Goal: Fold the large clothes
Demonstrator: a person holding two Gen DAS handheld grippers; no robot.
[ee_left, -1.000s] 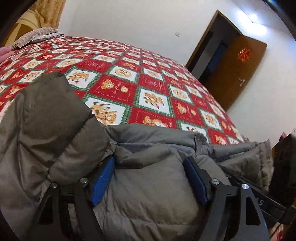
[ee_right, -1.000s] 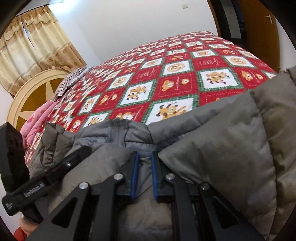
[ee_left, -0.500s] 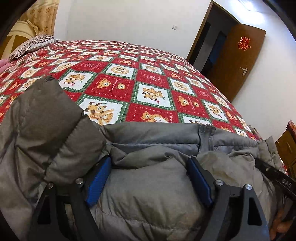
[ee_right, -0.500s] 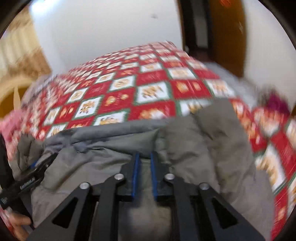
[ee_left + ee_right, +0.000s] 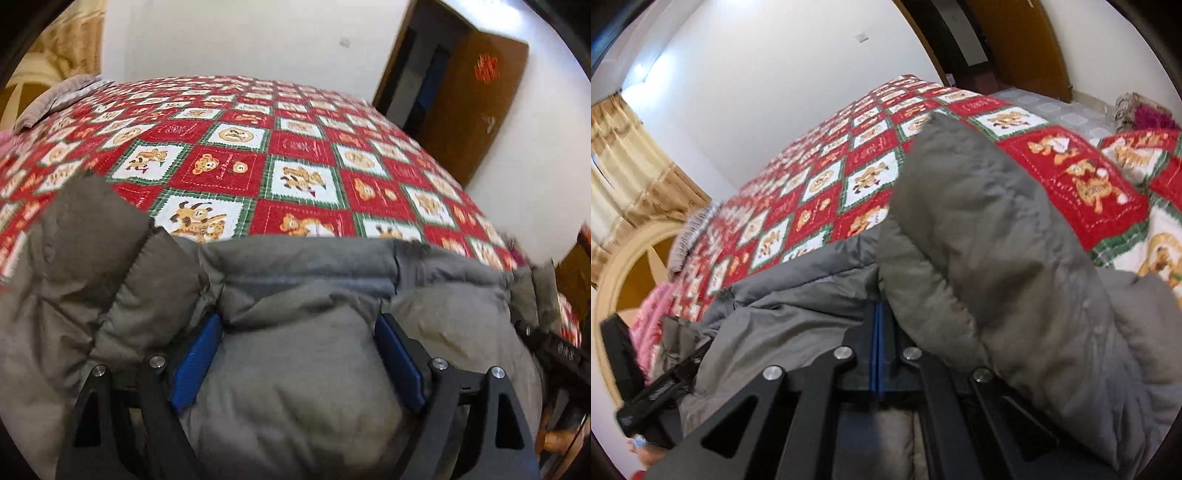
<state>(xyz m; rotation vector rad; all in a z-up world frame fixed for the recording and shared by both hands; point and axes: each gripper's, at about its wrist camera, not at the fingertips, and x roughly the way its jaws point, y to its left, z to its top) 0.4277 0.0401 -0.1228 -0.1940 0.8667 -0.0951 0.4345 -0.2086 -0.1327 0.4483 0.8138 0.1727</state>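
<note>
The grey padded jacket [image 5: 295, 387] is spread along the near edge of the bed [image 5: 295, 177], laid flat for folding. The left gripper [image 5: 295, 354] is angled down over it, its fingers spread wide astride a puffed panel. The right gripper [image 5: 878, 354], also tilted downward, is pressed fully together, with no fabric seen between its pads.

White walls [image 5: 229, 37], brown door [image 5: 476, 110], beige curtains [image 5: 631, 177]

Left gripper [image 5: 297, 338], black-framed with blue pads, jaws spread wide and just been opening; right gripper [image 5: 878, 314], same build, pads pressed together, both angled downward.
</note>
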